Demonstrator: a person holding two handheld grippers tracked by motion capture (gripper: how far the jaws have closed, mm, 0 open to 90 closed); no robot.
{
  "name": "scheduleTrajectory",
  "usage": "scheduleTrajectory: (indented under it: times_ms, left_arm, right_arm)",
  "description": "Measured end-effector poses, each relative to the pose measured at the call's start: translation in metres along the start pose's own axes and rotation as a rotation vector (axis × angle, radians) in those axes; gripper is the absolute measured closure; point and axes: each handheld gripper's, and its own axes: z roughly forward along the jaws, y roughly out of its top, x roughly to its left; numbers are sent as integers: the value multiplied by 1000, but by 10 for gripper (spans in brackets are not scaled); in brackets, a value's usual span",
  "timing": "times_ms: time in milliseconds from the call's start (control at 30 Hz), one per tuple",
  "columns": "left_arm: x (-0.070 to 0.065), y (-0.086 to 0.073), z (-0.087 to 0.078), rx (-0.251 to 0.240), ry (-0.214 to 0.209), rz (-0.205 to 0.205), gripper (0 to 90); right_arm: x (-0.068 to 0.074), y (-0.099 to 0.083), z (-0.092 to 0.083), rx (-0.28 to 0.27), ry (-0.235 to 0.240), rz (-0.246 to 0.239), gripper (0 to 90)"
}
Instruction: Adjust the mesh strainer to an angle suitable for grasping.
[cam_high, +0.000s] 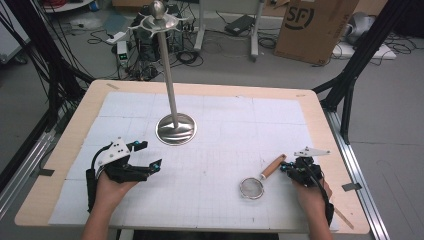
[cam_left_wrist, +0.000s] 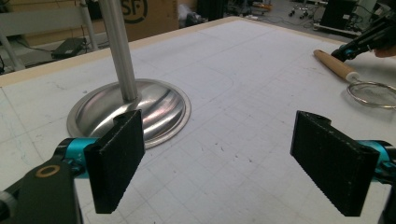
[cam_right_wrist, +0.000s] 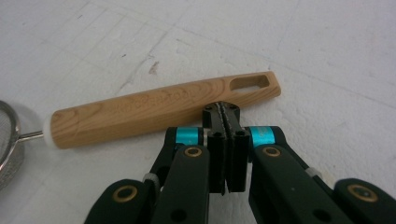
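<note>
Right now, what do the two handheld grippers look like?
Both the left gripper and the right gripper are black, with teal collars behind flat black pads, brass-coloured pivot rivets and a pale three-cornered top plate. Black cables trail along the forearms.

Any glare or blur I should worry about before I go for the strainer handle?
High view: soft and low in detail, even light, bright reflection on the stand's base. Left gripper view: sharp, streaky glare on that base, open left gripper crisp. Right gripper view: wooden handle sharp, grain readable; shut right gripper clear; mesh cut off at the edge.
</note>
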Motion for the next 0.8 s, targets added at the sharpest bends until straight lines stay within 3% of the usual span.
scheduleTrajectory:
  times_ms: [433,500,800]
  left_arm:
    - [1,-1,1,5,2,-2,184]
    - [1,-1,1,4,1,-4,185]
    - [1,0,0,0,0,-8,185]
  right_arm:
    - [2,15,13,13,18,-18,895]
    - [7,20,18,8,43,-33,895]
    - [26,38,32,21,74,-90,895]
